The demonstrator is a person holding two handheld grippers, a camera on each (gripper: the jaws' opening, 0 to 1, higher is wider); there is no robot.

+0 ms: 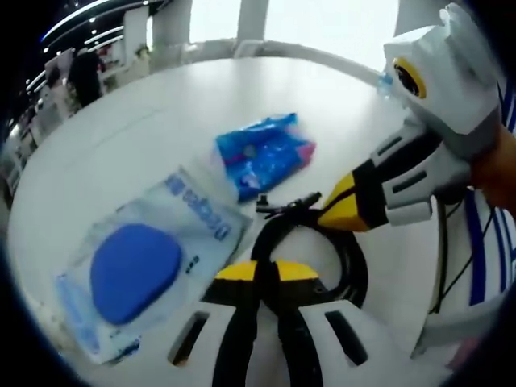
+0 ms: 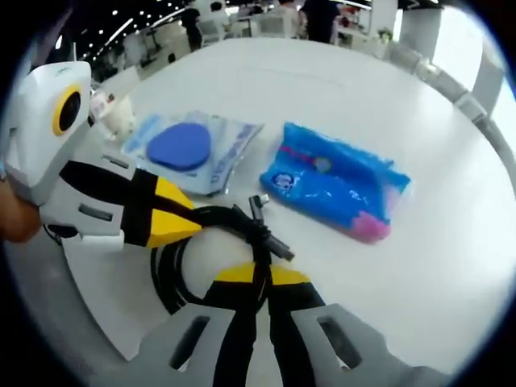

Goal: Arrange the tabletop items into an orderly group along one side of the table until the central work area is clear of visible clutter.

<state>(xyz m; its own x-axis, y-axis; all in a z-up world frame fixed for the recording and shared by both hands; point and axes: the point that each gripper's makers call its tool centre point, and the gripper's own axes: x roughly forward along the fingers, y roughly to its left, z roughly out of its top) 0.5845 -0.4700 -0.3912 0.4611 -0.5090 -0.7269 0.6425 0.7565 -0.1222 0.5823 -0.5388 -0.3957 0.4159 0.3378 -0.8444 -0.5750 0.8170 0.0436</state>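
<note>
A coiled black cable (image 1: pixel 351 266) (image 2: pixel 165 274) lies on the white round table (image 1: pixel 161 113) (image 2: pixel 451 242). My left gripper (image 1: pixel 264 272) (image 2: pixel 192 219) is shut on the coil's near side. My right gripper (image 2: pixel 260 276) (image 1: pixel 324 218) is shut on the same coil, beside its plug ends (image 2: pixel 270 226). The two grippers' yellow tips are close together. A blue plastic packet (image 1: pixel 262 155) (image 2: pixel 334 181) lies just beyond the cable. A clear packet holding a blue round pad (image 1: pixel 133 270) (image 2: pixel 179 145) lies beside it.
A small white object (image 2: pixel 119 117) sits near the table edge behind the left gripper. A white sheet (image 2: pixel 97 294) lies under the coil. Blue-striped cloth (image 1: pixel 484 242) hangs by the right gripper. Chairs and people stand beyond the far rim (image 2: pixel 322 16).
</note>
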